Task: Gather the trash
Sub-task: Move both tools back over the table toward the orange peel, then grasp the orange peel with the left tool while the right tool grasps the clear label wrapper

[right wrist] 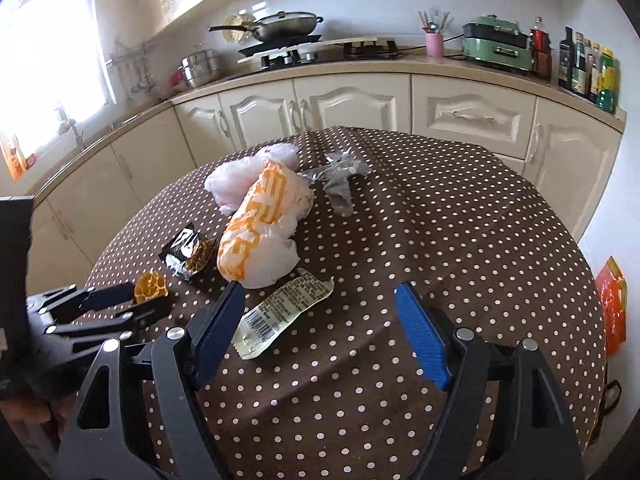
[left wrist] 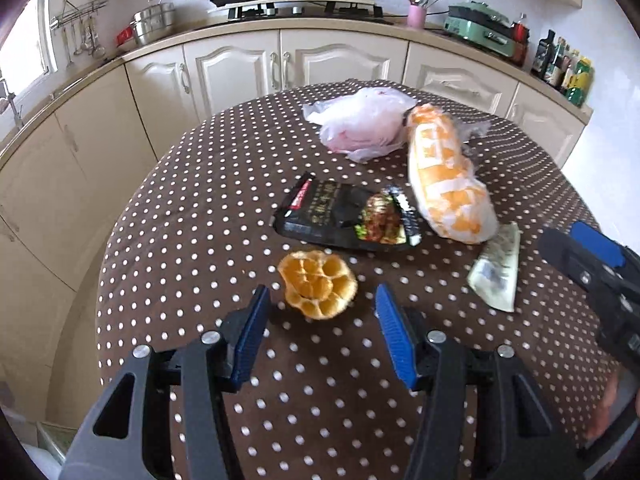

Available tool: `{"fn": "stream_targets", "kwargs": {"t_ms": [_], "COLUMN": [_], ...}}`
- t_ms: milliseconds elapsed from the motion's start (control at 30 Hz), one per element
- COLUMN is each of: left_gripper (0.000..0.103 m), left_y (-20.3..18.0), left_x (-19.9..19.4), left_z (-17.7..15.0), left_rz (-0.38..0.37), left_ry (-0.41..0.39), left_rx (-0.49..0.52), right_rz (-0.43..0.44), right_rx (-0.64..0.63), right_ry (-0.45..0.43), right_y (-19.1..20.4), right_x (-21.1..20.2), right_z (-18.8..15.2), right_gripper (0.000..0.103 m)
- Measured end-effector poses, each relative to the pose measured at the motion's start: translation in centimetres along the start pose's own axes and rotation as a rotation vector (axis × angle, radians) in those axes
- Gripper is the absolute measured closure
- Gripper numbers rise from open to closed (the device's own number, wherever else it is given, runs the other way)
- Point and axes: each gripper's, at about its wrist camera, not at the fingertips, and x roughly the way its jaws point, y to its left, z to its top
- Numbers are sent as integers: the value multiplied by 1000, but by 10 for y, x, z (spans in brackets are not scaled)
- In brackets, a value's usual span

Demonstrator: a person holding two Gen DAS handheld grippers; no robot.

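Observation:
A round table in a brown polka-dot cloth (left wrist: 200, 208) holds the trash. An orange peel (left wrist: 318, 284) lies at the tips of my left gripper (left wrist: 322, 294), which is open with its pads clear of the peel. Behind it are a black snack packet (left wrist: 348, 216), an orange-and-white plastic bag (left wrist: 448, 176) and a white bag (left wrist: 360, 124). A pale printed wrapper (right wrist: 280, 316) lies flat by the left finger of my right gripper (right wrist: 320, 290), which is open and holds nothing. Crumpled clear plastic (right wrist: 340, 180) lies farther back. The left gripper (right wrist: 120, 304) shows beside the peel (right wrist: 150, 286).
Cream cabinets (right wrist: 352, 104) and a counter with a stove (right wrist: 320, 54), pan, pots, a pink utensil cup (right wrist: 434, 44), a green appliance (right wrist: 496, 46) and bottles curve behind the table. A red-orange bag (right wrist: 612, 304) lies on the floor at the right. The table's edge drops off on the left.

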Motion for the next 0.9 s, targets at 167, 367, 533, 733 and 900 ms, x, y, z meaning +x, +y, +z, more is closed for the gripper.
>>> {"fn": "stream_targets", "kwargs": {"t_ms": [167, 367, 533, 733, 900], "left_gripper": [70, 70, 70, 70, 70], "left_y": [0, 12, 23, 34, 46], "left_x": [1, -19, -36, -52, -68], "left_z": [-2, -12, -18, -27, -36], "left_rz": [-27, -59, -94, -131, -158], "left_ry": [-21, -65, -86, -105, -130], "left_rx": [14, -11, -33, -56, -84], "right_rz": [6, 21, -24, -22, 2], "right_rx": [-56, -59, -51, -71, -63], "right_ry": [56, 140, 174, 156, 102], "right_y": [15, 27, 25, 26, 22], "right_x": [12, 34, 45, 36, 11], "right_z": [-1, 0, 1, -2, -11], "right_gripper": [28, 37, 65, 85, 97]}}
